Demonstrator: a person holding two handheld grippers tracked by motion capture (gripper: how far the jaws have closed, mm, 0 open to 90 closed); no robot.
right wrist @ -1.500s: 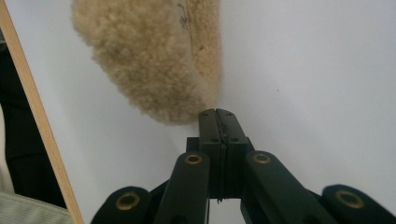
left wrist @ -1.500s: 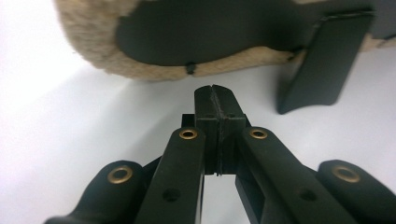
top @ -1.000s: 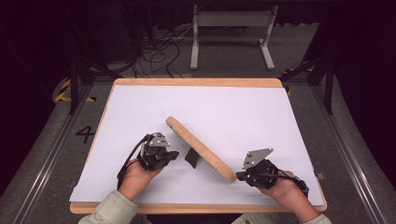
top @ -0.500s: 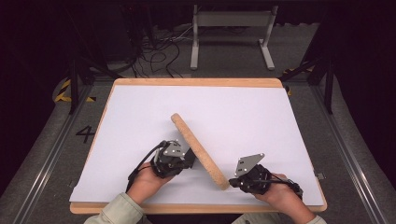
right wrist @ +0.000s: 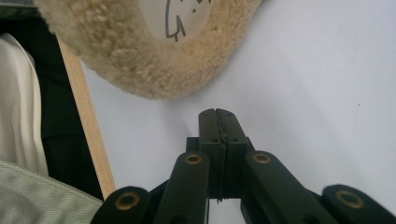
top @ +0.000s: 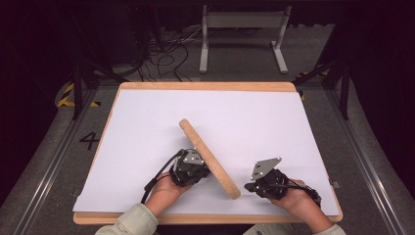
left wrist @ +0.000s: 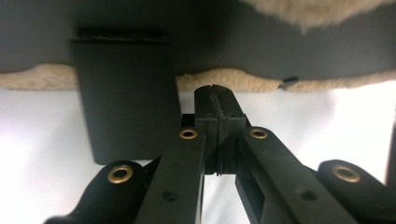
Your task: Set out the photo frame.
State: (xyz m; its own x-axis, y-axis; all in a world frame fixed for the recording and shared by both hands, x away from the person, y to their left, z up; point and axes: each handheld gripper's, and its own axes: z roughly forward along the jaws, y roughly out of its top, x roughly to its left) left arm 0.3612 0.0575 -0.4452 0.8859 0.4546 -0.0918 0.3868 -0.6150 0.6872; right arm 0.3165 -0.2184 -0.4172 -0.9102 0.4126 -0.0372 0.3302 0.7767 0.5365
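Your left gripper [top: 198, 169] and right gripper [right wrist: 218, 114] are both closed, holding nothing — the tilted round fleece-edged black pad [top: 209, 157] may tip over if nudged.

One fleecy tan pad [top: 209, 157] stood on edge on one white-topped table [top: 147, 112]. Two grippers were near it: the left gripper [top: 195, 169] and the right gripper [top: 254, 186]. One black flap [left wrist: 126, 98] hung from the pad's dark underside.
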